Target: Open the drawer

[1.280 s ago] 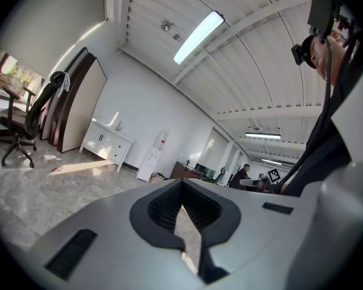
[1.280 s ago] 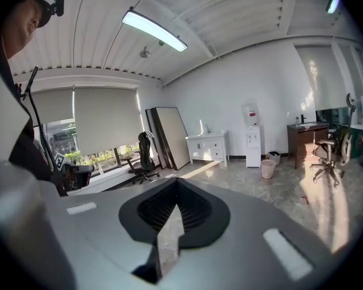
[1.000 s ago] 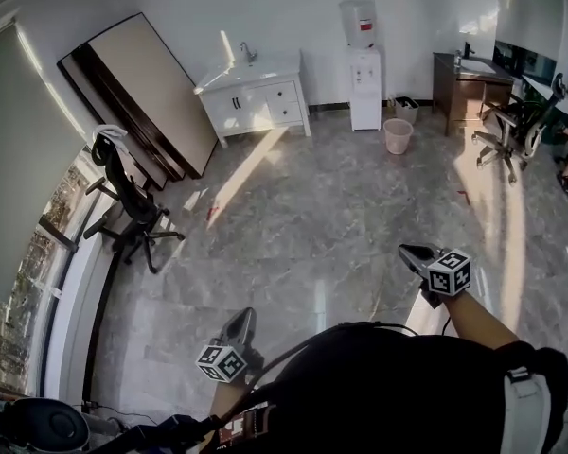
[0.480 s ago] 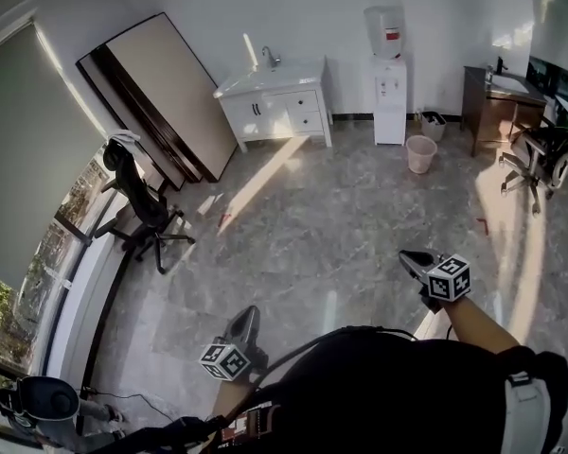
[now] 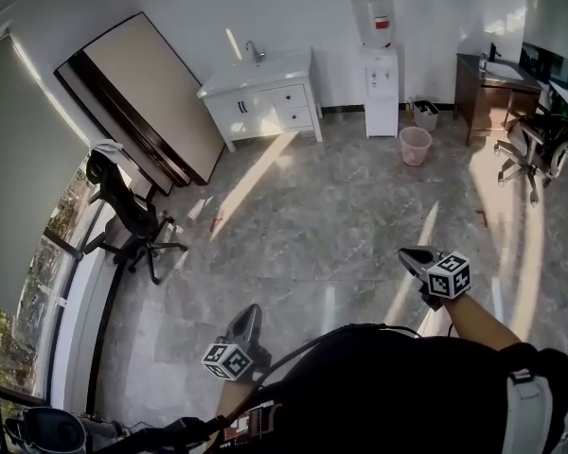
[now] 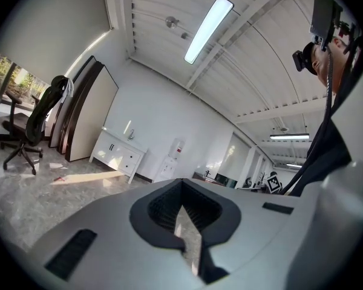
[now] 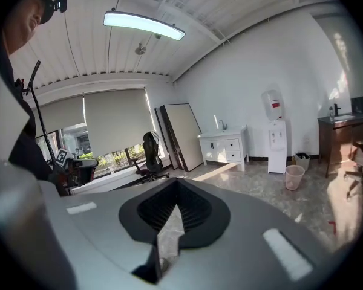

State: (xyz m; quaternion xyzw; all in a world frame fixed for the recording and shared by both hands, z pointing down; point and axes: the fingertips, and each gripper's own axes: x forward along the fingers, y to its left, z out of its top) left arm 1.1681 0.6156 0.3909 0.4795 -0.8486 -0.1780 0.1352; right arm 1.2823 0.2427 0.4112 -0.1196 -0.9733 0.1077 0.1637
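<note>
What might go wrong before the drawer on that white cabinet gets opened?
The white cabinet stands far across the floor; a black chair stands off to one side, so drifting that way could mean a bump. The left gripper and right gripper are both shut and empty; unless one opens, it may just knock against the drawer.

Bare floor (image 5: 341, 220) stretches ahead to the white cabinet (image 5: 262, 102); an office chair (image 5: 125, 206) stands left of that path, a bin (image 5: 416, 146) right.
</note>
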